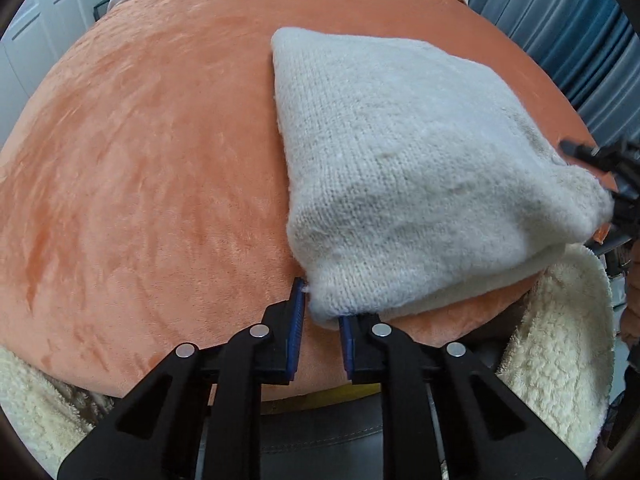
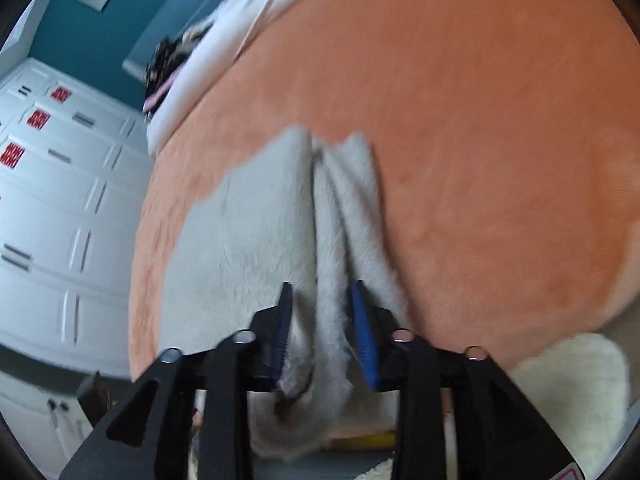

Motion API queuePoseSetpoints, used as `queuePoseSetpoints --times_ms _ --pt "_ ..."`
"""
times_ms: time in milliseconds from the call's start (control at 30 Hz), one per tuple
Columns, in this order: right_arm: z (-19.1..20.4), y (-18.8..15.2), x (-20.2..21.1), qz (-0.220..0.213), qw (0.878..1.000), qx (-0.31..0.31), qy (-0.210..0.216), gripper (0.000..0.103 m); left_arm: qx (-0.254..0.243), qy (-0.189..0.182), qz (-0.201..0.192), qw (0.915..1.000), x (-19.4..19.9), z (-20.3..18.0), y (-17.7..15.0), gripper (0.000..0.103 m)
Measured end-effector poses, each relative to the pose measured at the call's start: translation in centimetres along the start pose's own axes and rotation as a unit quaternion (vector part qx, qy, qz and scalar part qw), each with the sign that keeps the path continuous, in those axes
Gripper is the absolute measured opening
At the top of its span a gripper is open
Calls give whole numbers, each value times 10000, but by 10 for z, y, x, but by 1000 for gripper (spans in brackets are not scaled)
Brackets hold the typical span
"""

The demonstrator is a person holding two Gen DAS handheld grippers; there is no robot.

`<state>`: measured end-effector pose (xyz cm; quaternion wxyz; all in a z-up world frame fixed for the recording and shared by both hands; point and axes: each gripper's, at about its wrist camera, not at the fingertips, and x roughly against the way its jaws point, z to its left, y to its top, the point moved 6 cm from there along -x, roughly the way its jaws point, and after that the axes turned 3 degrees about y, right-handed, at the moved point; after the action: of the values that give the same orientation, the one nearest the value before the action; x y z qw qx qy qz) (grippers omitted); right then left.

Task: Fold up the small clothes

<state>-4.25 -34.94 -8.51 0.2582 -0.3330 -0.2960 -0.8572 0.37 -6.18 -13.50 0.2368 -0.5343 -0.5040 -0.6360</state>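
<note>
A: While the orange plush bed cover point(image 1: 152, 184) fills most of both views, what sits on it?

B: A folded white knit garment point(image 1: 400, 176) lies ahead and to the right of the left claw point(image 1: 322, 312). Its near left corner reaches down between that claw's blue pads point(image 1: 297, 304).

A: Is the left claw clamped on it?

B: No. The pads stand apart with a clear gap, and the corner only touches the right one; the claw is parted.

A: And the right claw point(image 2: 322, 300)?

B: In its own blurred view, layers of the knit garment point(image 2: 248, 240) run straight back between its blue pads point(image 2: 362, 320), with folds bunched in the gap. The pads stand fairly wide, so I cannot tell whether it is pinching the cloth or merely straddling it. From the left view, its black tip shows at the garment's right edge.

A: Anything smaller nearby?

B: A cream fleece blanket point(image 1: 560, 352) hangs off the bed edge to the right of the left claw, and white cupboard doors point(image 2: 60, 208) stand to the left of the right claw.
</note>
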Motion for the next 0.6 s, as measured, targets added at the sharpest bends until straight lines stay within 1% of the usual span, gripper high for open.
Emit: queuePoseSetpoints --times_ms 33,67,133,167,233,300,333,367,400,433,467,500,533,567,600 --pt "7 2 5 -22 9999 136 4 60 -26 26 -30 10000 1 -1 0 18" --pt "15 3 5 29 9996 288 41 63 -29 32 -75 10000 2 -3 1 18" --pt "30 4 -6 206 9982 565 21 64 -12 109 -93 9999 1 -4 3 25" --pt "33 -1 -14 312 9972 681 -49 64 18 147 -85 9999 0 -3 3 26" --pt "33 -13 -42 585 9941 887 -214 64 108 94 -79 9999 -3 -1 3 26" --pt "33 -25 -64 902 9896 1052 -378 31 119 47 -57 9999 -3 0 4 26" --pt "38 -26 -63 838 9893 1124 -395 22 103 36 -46 9999 -3 1 4 23" --pt "47 -23 -53 637 9912 1137 -248 9 115 -9 -33 9999 -1 2 4 20" --pt "56 -15 -32 374 9942 1003 120 9 142 -65 -19 9999 0 3 5 15" --pt "60 -6 -13 112 9955 844 415 8 154 -77 13 9999 0 4 4 14" --pt "61 1 7 -108 9955 711 615 7 145 -68 38 9999 0 5 4 14" --pt "59 4 21 -258 9951 642 705 7 135 -75 35 9999 0 3 1 14" --pt "52 3 23 -290 9954 626 669 7 108 -84 29 9999 -1 2 1 15" --pt "38 -3 15 -155 9969 688 341 7 60 -63 32 10000 -2 -1 1 15" --pt "22 -11 -1 63 9967 808 -104 7 -1 4 57 10000 -5 -3 1 14"
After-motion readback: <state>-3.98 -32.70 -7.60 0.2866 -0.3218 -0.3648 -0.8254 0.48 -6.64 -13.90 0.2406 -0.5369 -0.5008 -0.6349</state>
